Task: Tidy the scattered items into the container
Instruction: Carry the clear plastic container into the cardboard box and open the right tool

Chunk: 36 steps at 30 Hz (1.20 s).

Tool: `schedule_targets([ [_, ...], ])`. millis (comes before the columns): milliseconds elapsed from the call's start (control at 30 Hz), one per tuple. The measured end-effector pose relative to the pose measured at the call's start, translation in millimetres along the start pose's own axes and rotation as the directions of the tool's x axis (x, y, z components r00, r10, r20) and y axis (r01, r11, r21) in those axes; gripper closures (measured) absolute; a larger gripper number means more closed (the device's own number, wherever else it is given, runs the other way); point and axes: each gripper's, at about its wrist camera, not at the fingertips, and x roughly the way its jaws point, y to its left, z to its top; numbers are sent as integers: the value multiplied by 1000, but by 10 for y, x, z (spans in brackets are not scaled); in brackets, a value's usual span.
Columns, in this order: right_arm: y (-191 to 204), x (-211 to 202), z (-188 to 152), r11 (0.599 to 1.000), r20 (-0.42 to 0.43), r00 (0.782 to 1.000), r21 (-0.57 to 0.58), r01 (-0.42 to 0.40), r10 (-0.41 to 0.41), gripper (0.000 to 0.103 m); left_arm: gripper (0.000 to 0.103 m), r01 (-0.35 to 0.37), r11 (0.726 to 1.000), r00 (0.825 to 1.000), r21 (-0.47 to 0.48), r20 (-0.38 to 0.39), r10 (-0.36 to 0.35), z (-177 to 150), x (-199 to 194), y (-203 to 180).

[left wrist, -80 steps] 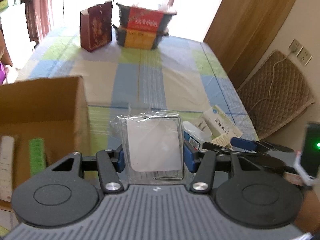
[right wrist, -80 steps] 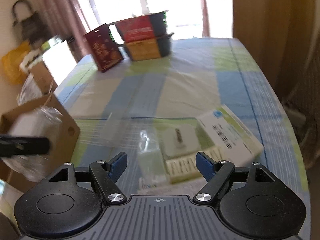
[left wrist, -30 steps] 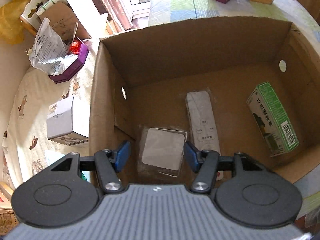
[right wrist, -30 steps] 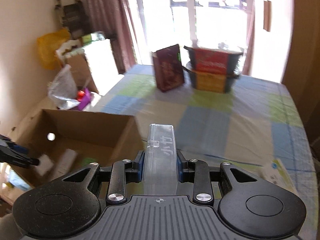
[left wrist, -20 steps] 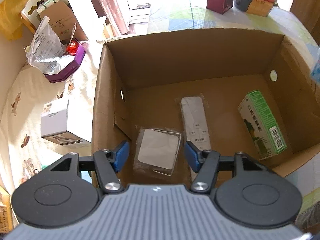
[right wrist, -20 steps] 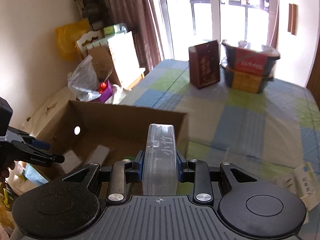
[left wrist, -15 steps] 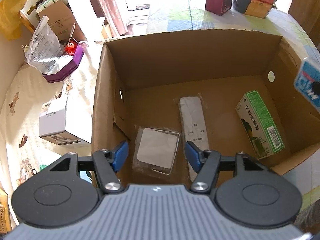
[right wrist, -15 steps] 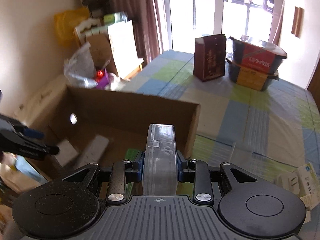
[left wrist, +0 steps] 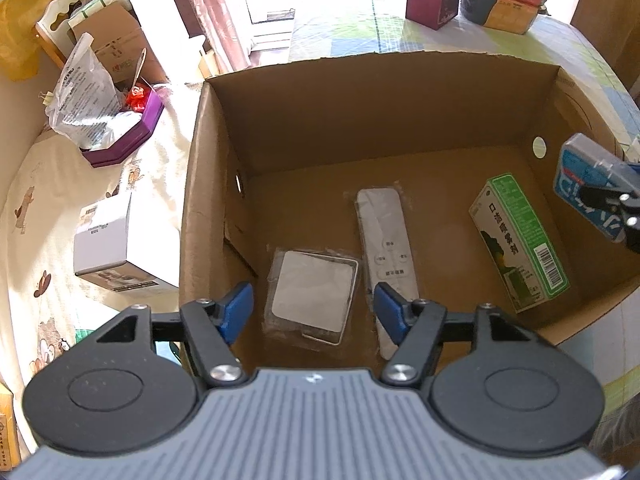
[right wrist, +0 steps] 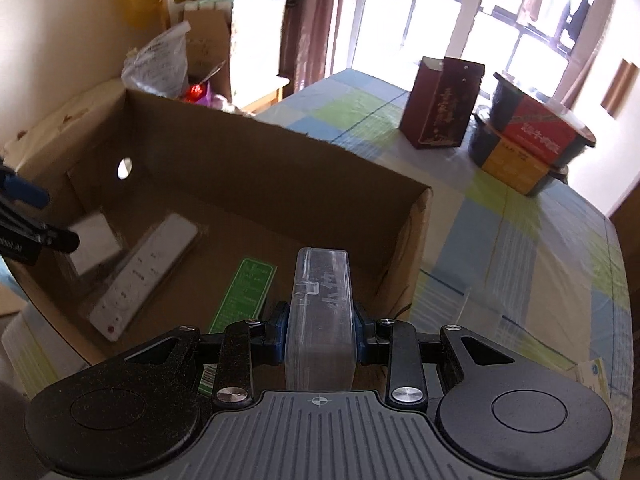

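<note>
An open cardboard box point(left wrist: 384, 116) point(right wrist: 260, 168) stands at the table's edge. On its floor lie a clear-wrapped white square pad point(left wrist: 312, 292), a white remote point(left wrist: 386, 248) point(right wrist: 144, 268) and a green carton point(left wrist: 520, 240) point(right wrist: 244, 292). My left gripper point(left wrist: 314, 312) hangs open above the near side of the box, over the pad, holding nothing. My right gripper point(right wrist: 320, 338) is shut on a clear plastic case point(right wrist: 320, 312) with a blue label point(left wrist: 588, 184), held over the box's right side above the green carton.
On the checked tablecloth point(right wrist: 520, 240) behind the box stand a dark red carton point(right wrist: 442, 102) and stacked food tubs point(right wrist: 528, 136). White packets point(right wrist: 596, 372) lie at the right edge. Left of the box are a white box point(left wrist: 116, 248), a purple tray with a plastic bag point(left wrist: 100, 116).
My left gripper let the wrapped pad go into the box and stayed open above it. My right gripper picked up the clear case and carried it left over the box.
</note>
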Motion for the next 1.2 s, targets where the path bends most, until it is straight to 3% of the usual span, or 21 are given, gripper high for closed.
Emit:
schedule_targets([
  [167,87,42,-34,996,-14,1000,-93,-12,11,69,32,0,1000,1000,-2,3,0,-7,0,-14],
  [200,104,40,-43,994,-18,1000,-111,-14,12,63,31,1,1000,1000,-3,3,-1,-9,-2,-16],
  [233,112,14,-56,993,-5,1000,-121,-18,18,38,31,2,1000,1000,-3,3,-2,-12,-4,-22],
  [267,121,-29,-66,991,14,1000,-129,-21,23,24,31,2,1000,1000,-1,3,-2,-15,-7,-30],
  [867,175,-326,-92,992,-3,999,-117,-42,41,23,21,-6,999,1000,48,26,5,-54,-177,-188],
  [1200,135,-506,-117,998,4,999,-34,-52,52,19,15,-10,999,999,46,47,8,-91,-354,-254],
])
